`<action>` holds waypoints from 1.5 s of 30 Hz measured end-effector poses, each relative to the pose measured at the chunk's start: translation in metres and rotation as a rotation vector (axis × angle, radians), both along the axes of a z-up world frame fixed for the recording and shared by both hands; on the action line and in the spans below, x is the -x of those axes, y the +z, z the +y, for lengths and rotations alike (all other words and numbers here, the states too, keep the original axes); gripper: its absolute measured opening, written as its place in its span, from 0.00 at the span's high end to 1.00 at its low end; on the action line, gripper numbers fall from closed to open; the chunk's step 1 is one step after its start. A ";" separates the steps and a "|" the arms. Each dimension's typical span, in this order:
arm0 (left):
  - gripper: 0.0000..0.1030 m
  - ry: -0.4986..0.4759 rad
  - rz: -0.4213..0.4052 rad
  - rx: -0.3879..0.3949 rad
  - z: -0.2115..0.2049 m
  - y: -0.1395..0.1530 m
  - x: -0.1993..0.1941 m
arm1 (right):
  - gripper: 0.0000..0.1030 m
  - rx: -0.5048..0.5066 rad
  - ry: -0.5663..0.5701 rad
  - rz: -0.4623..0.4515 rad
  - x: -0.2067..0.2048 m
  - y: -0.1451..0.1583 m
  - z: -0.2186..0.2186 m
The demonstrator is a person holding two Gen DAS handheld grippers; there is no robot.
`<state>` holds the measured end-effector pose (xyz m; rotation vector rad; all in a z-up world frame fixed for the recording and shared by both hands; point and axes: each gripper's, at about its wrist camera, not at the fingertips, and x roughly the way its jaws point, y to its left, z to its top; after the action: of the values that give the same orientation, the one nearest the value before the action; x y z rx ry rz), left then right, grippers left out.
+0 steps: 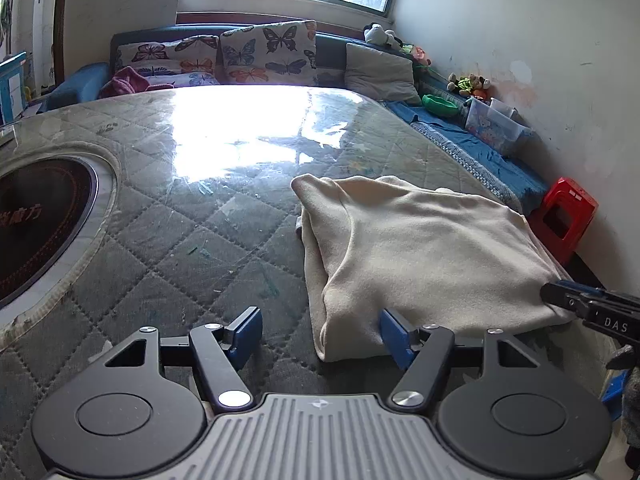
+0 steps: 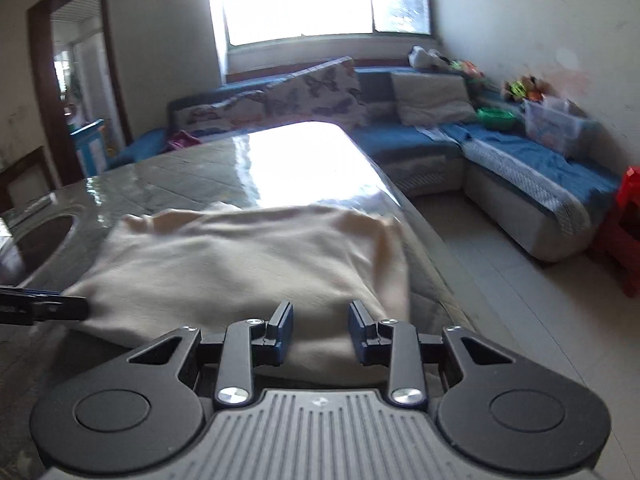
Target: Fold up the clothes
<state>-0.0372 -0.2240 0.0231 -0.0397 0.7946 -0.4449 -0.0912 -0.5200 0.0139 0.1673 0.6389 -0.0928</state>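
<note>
Cream garment (image 1: 424, 248) laid folded on counter (image 1: 200, 240). Left hand-held gripper (image 1: 320, 334) held wide, near edge straddled. Right hand-held gripper (image 2: 320, 330) held narrow, nothing clamped.

cloth (image 1: 420, 248) on table (image 1: 180, 240)

"DAS" on the right claw (image 1: 560, 300); hob lettering unreadable.

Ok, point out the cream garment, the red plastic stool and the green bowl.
cream garment (image 1: 420, 240), left wrist view, middle of its folded top layer.
red plastic stool (image 1: 568, 216), left wrist view, its side wall by the cut-out.
green bowl (image 1: 440, 105), left wrist view, its rim.
</note>
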 end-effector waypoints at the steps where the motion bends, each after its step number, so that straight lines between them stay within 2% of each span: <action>1: 0.32 0.003 0.001 0.003 0.001 0.001 0.000 | 0.71 0.000 0.003 0.000 0.001 0.000 0.000; 5: 0.29 0.013 -0.002 0.015 0.007 0.004 0.002 | 0.70 -0.004 0.008 -0.018 0.006 0.007 0.004; 9: 0.21 0.015 -0.012 0.017 0.009 0.007 0.008 | 0.69 -0.009 0.011 -0.028 0.009 0.013 0.011; 14: 0.12 0.013 -0.021 0.019 0.011 0.011 0.016 | 0.62 -0.007 0.036 -0.023 0.010 0.014 0.024; 22: 0.00 0.010 -0.040 0.021 0.013 0.017 0.029 | 0.60 -0.022 0.057 -0.026 0.016 0.013 0.038; 25: 0.00 0.004 -0.040 0.020 0.012 0.018 0.033 | 0.55 -0.019 0.060 -0.030 0.019 0.015 0.042; 36: 0.00 -0.002 -0.065 0.018 0.012 0.023 0.049 | 0.51 -0.027 0.068 -0.033 0.035 0.016 0.050; 38: 0.00 -0.002 -0.076 0.020 0.013 0.025 0.051 | 0.41 -0.024 0.072 -0.037 0.038 0.017 0.052; 45: 0.00 0.000 -0.104 0.024 0.015 0.029 0.061 | 0.39 -0.020 0.086 -0.054 0.048 0.020 0.059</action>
<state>-0.0984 -0.2095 0.0517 -0.0387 0.6870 -0.4534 -0.1390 -0.4613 0.0337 0.1604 0.5922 0.0007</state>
